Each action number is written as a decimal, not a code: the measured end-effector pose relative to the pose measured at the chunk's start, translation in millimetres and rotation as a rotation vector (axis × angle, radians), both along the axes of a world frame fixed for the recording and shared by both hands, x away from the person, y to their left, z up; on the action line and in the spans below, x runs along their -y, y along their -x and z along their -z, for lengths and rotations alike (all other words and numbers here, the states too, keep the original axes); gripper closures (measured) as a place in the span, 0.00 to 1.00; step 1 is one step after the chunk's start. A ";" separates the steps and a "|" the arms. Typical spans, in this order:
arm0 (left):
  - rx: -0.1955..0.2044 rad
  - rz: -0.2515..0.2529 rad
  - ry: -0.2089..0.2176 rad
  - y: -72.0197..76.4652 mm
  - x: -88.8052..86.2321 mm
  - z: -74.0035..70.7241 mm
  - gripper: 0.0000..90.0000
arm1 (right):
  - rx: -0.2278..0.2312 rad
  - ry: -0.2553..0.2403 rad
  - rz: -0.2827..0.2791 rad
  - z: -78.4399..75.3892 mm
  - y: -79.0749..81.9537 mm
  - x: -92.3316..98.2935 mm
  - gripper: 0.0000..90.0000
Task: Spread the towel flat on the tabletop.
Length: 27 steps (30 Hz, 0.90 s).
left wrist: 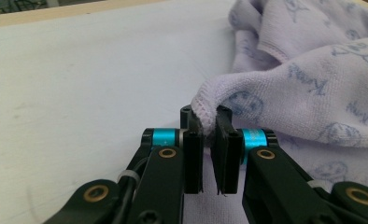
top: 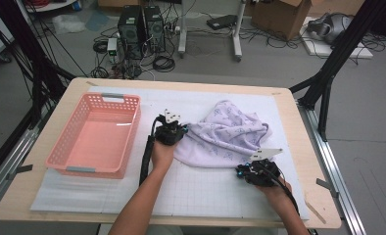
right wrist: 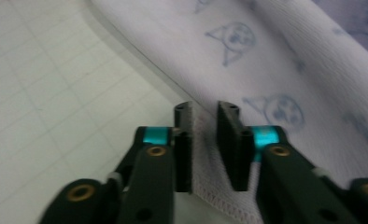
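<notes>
A crumpled lilac terry towel with faint blue prints [top: 225, 134] lies mid-mat, its stitched hem pinched at nine o'clock between the left gripper's [left wrist: 205, 126] clamped black jaws and at five o'clock between the right gripper's [right wrist: 204, 116] closed jaws.

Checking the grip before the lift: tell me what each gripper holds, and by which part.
The left gripper pinches the towel by a bunched hemmed edge. The right gripper straddles the towel's stitched edge; an actual pinch cannot be told.

Right tongs [right wrist: 204, 140] view blurred; towel [right wrist: 285, 70] cut off.
</notes>
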<state>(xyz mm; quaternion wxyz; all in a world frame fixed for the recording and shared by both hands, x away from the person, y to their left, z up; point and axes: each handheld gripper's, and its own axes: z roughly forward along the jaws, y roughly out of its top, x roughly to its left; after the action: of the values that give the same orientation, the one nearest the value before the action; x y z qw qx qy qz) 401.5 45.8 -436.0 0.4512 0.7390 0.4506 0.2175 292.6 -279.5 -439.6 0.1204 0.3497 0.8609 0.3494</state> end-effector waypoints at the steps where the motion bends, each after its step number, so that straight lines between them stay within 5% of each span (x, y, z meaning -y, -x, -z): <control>1: -0.004 -0.010 0.001 -0.4 -3.2 0.0 0.93 | 0.005 0.007 -0.005 -0.2 1.0 1.5 0.94; 11: -0.034 -0.021 -0.036 4.6 -35.4 -3.8 0.93 | -0.060 -0.018 -0.066 -3.6 33.0 55.8 0.97; 17: -0.053 0.075 -0.058 13.3 -21.9 -5.3 0.92 | -0.088 -0.071 -0.059 -10.9 59.6 94.8 0.97; 20: 0.001 0.076 -0.025 27.5 -15.4 -7.1 0.74 | -0.069 -0.115 -0.032 -14.3 62.2 98.9 0.84; 22: -0.018 0.089 0.011 34.6 -17.2 -5.7 0.57 | -0.043 -0.155 0.009 -18.7 60.9 99.4 0.74; 27: -0.026 0.144 0.009 52.0 -27.0 -1.1 0.48 | 0.027 -0.163 0.110 -26.1 45.8 93.4 0.67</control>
<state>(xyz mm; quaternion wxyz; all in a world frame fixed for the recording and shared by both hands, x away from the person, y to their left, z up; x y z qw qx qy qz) 349.5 72.8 -434.9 0.4631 0.7701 0.4031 0.1731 246.7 -372.9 -413.4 0.1221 0.4005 0.8075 0.4156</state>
